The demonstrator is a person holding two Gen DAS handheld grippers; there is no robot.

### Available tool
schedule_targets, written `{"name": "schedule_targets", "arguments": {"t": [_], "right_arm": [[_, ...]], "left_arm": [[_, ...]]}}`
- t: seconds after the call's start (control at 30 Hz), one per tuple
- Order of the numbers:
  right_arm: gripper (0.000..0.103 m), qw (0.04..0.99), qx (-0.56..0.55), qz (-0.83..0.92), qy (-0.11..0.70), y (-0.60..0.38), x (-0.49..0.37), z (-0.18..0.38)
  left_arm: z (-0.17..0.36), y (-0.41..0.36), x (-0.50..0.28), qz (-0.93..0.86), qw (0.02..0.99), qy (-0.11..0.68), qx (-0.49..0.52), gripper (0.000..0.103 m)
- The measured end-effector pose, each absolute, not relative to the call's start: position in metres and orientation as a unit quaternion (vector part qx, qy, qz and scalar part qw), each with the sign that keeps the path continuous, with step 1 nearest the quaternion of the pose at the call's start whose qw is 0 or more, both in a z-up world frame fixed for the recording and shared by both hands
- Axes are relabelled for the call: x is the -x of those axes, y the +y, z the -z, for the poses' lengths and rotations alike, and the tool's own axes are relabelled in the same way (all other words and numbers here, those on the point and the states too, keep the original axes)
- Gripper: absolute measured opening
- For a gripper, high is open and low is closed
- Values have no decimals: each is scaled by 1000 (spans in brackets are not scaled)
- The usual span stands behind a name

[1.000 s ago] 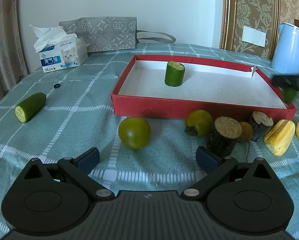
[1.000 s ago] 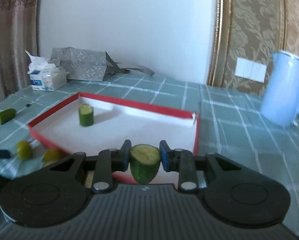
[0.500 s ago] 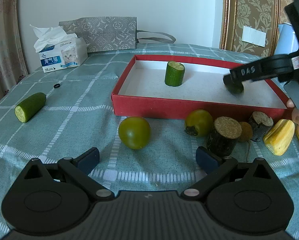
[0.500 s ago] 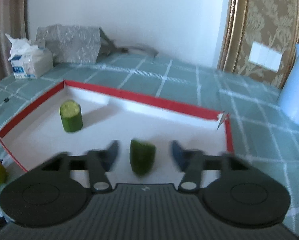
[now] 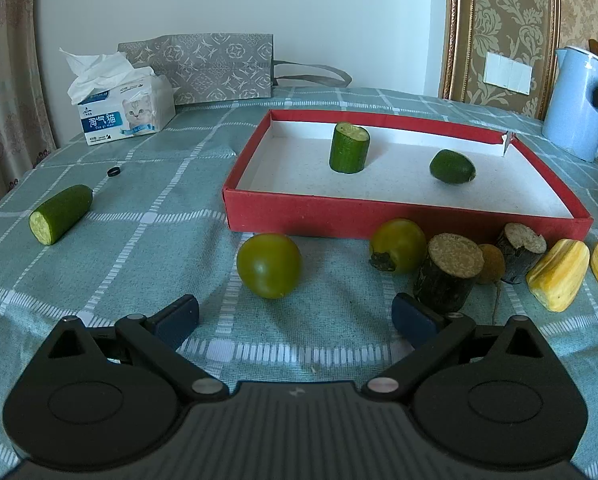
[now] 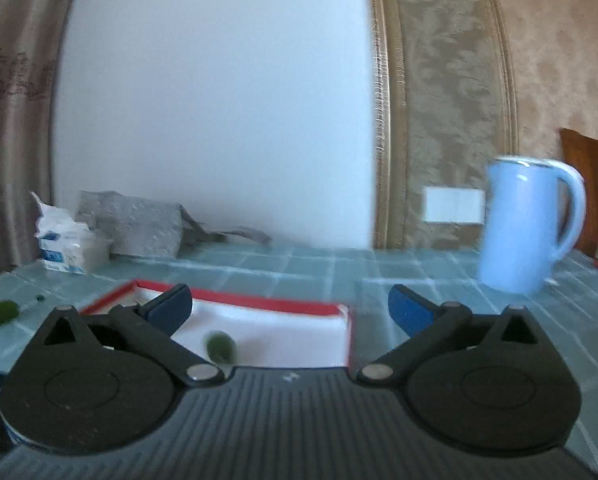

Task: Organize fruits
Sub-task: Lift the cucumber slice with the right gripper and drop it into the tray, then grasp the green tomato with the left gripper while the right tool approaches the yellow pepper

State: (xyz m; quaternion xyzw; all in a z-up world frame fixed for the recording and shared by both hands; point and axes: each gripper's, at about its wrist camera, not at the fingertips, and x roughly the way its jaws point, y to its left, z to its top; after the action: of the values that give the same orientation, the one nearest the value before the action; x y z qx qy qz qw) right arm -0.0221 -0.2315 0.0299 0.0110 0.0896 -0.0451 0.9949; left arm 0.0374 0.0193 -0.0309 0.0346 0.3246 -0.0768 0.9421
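Released since the earlier frame, the cucumber end (image 5: 452, 166) lies in the red tray (image 5: 403, 216) at 3 o'clock of the upright cucumber piece (image 5: 349, 148). Left claw (image 5: 295, 314) gapes empty near the green tomato (image 5: 269, 265). Right wrist view: right claw (image 6: 289, 307) spread, empty, blurred; rounded piece may roll.

A teal tablecloth (image 5: 147, 184) with a white grid pattern carries a red box (image 5: 379, 216) with a white inside. In the box are two dark green cucumber pieces (image 5: 349, 148) (image 5: 452, 166); a third (image 5: 61, 213) on the cloth shows a pale cut face. Two yellow-green tomatoes (image 5: 269, 265) (image 5: 398, 245), dark brown stubs (image 5: 447, 270) with tan tops and yellow striped pieces (image 5: 559, 274) sit in front. The kettle (image 5: 579, 104) is light blue, the bag (image 5: 203, 66) grey patterned, the tissue pack (image 5: 127, 112) white and blue.
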Motion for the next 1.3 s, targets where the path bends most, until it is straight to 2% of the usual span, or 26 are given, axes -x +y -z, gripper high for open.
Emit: {"name": "schedule_targets", "arguments": {"t": [0.17, 0.27, 0.6, 0.93, 1.0, 1.03, 1.13, 1.3], "right_arm": [[103, 988, -12, 104, 113, -252, 40, -9], [103, 982, -17, 106, 155, -263, 38, 1], [103, 969, -41, 116, 216, -280, 47, 19], [103, 964, -3, 126, 233, -258, 29, 24], [98, 955, 5, 143, 260, -257, 20, 28], [92, 951, 10, 147, 273, -256, 16, 30], [89, 944, 6, 133, 301, -255, 9, 36], [88, 944, 15, 133, 302, -250, 5, 37]], "left_arm": [[31, 20, -38, 77, 942, 325, -35, 103], [31, 20, -37, 77, 942, 324, -34, 103], [31, 20, -37, 77, 942, 324, -35, 103], [31, 20, -37, 77, 942, 324, -34, 103], [31, 20, -37, 77, 942, 324, -35, 103], [31, 20, -37, 77, 942, 324, -35, 103], [31, 20, -37, 77, 942, 324, -35, 103], [31, 20, -37, 77, 942, 324, -34, 103]]}}
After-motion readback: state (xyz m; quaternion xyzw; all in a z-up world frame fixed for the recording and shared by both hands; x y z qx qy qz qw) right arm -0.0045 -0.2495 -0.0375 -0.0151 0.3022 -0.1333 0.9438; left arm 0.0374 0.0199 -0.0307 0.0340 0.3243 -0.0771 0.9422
